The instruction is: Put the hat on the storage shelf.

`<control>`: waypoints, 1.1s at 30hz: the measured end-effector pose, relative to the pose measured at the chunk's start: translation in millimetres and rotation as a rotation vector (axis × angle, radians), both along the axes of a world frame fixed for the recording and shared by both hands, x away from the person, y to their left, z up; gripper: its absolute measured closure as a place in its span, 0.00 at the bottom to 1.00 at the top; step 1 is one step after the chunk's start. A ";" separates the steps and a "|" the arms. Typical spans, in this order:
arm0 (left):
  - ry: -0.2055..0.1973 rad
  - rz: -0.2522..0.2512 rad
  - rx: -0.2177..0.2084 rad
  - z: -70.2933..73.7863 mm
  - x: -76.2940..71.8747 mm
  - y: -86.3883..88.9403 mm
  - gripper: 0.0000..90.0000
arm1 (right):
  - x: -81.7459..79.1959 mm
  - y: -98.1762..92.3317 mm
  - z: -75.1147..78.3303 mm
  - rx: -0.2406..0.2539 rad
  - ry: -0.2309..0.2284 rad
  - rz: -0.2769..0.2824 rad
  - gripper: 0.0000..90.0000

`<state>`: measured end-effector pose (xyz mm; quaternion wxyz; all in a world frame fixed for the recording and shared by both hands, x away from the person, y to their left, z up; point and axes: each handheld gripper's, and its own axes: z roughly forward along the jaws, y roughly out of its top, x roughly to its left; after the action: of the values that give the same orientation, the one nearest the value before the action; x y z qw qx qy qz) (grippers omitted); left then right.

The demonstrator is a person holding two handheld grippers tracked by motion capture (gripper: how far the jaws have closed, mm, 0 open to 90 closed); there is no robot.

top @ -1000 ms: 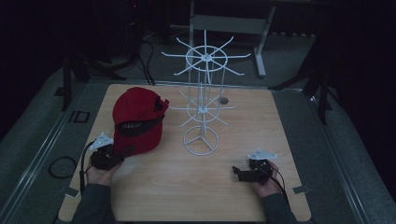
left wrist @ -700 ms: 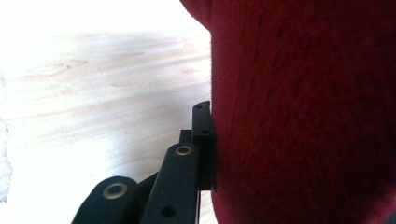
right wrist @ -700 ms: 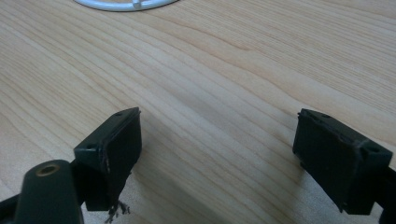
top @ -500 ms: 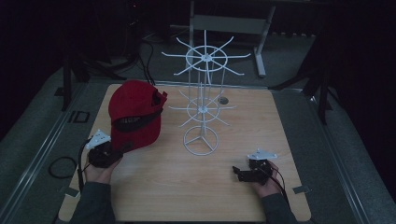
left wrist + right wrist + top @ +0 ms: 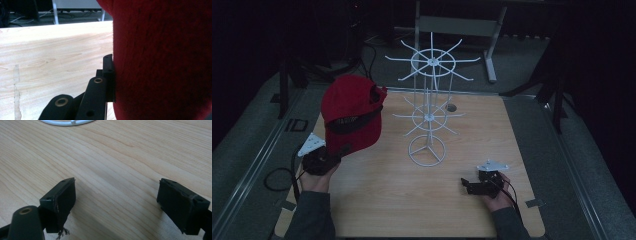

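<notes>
- My left gripper (image 5: 343,150) was clamped on the red cap (image 5: 351,117), jaws pinching the cap's lower near edge.
- In the left gripper view, one black jaw sat flat against the red fabric (image 5: 162,60); the other jaw was hidden behind the cloth.
- Cap was off the table (image 5: 377,200), held up over its left far part, crown toward me and tilted left, black strap across the opening.
- Cap sat left of the white wire rack (image 5: 428,115), near it but apart; I couldn't see any contact with the rack's arms.
- Rack stood upright at mid-table on a ring base, a small spoked tier low down, a wider spoked wheel on top.
- My left hand (image 5: 314,177) was at the table's near left edge, gripper angled up and to the right toward the cap.
- My right gripper (image 5: 467,185) was wide open and held nothing, just bare wood between the jaws in the right gripper view.
- It lay low over the near right part of the table, pointing left, well apart from the cap.
- Rack's ring base (image 5: 67,122) showed at the far edge of the right gripper view, apart from the jaws.
</notes>
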<state>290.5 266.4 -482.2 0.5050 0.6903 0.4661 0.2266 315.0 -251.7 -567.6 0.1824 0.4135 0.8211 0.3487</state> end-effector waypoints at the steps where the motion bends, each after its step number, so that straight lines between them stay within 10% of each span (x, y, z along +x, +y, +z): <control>1: -0.001 0.001 0.000 1.9 0.3 -0.2 0.94 | 0.0 0.0 0.0 0.000 0.000 0.000 0.17; 33: -0.085 0.066 -0.024 32.6 -1.5 -7.6 0.94 | -0.1 0.2 0.0 0.002 0.000 -0.002 0.17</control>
<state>289.0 258.8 -449.5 0.5247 0.6582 0.4695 0.2665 314.9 -251.5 -567.6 0.1824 0.4147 0.8202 0.3495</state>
